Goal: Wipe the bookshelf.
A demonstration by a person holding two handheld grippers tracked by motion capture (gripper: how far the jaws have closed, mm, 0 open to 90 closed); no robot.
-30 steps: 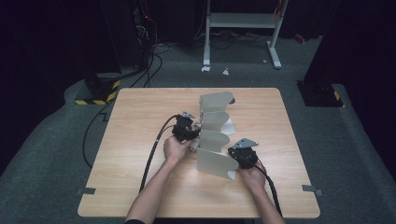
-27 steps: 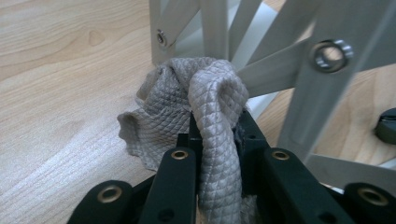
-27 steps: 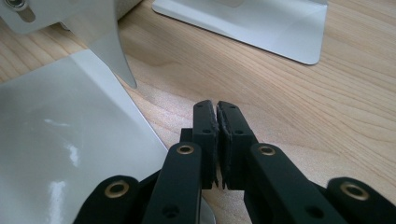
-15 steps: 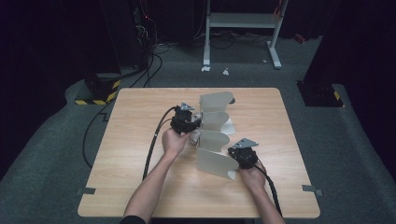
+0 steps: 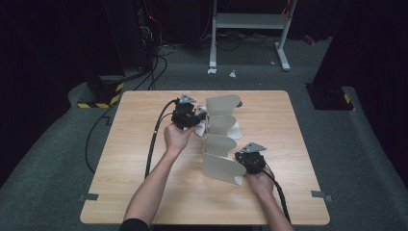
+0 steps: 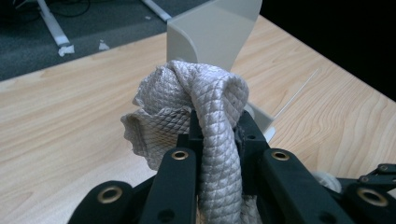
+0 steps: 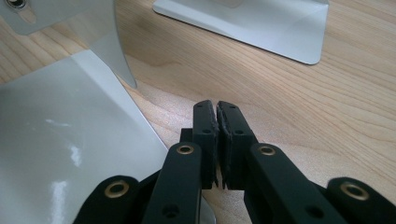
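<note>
While your left gripper [image 5: 188,117] clamps a bunched grey quilted cloth [image 6: 196,102] above the wooden table [image 5: 144,192], the risks sit close around it. That cloth is pinched between the jaws and bulges out over their tips, and in the high view it hangs just beside the beige folding rack [image 5: 221,139], near its far panels. A loose fold could brush one of those thin upright panels and tip or slide the whole rack, since nothing appears to fix it to the table. Because you grip a bundle and not a flat edge, part of the cloth may slip free if you swing it quickly, and it would then land on the rack or the tabletop.

Your right gripper [image 7: 218,140] is clenched on nothing: its jaws meet with no panel between them. It rests beside the rack's near panel [image 7: 70,154], at most leaning against it. Any sideways tug from the cloth would therefore probably meet little resistance, and the near end could skid. The left gripper's cable [image 5: 156,139], trailing across the table, might also snag as your hand travels.
</note>
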